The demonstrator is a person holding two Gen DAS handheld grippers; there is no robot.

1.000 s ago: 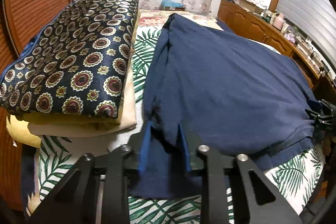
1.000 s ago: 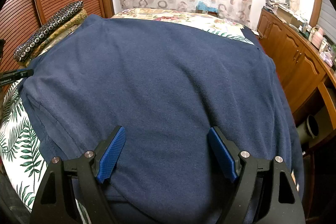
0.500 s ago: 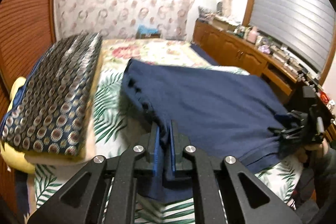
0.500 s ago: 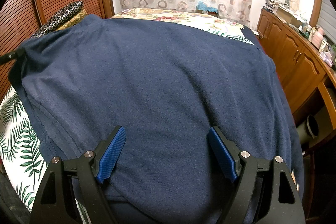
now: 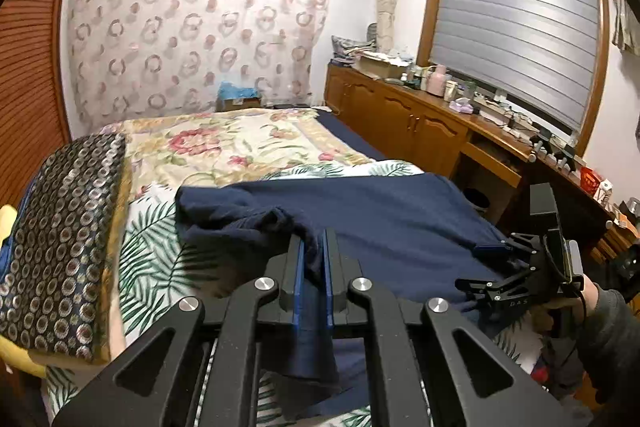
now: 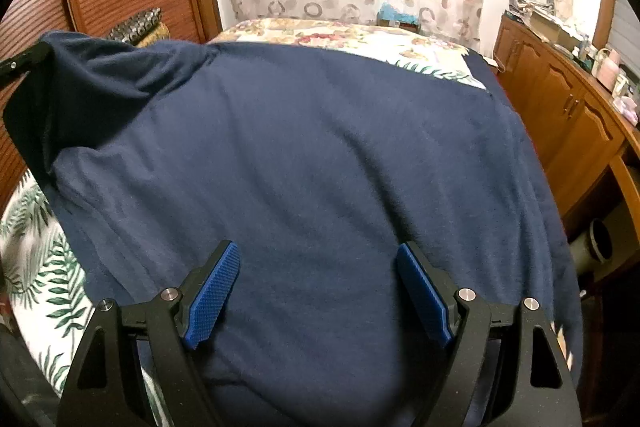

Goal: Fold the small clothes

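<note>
A navy blue garment (image 6: 320, 167) lies spread across a bed (image 5: 224, 143) covered in leaf-print and floral sheets. The left gripper (image 5: 312, 247) has its blue-padded jaws clenched on a bunched edge of the garment, lifting that corner off the bed so the fabric hangs in folds. The right gripper (image 6: 320, 283) hovers over the near edge of the garment with its jaws spread wide, holding nothing. To the left on the bed sits a stack of folded patterned fabric (image 5: 60, 243) (dark, with medallion circles). A wooden cabinet (image 5: 420, 123) runs along the right wall.
</note>
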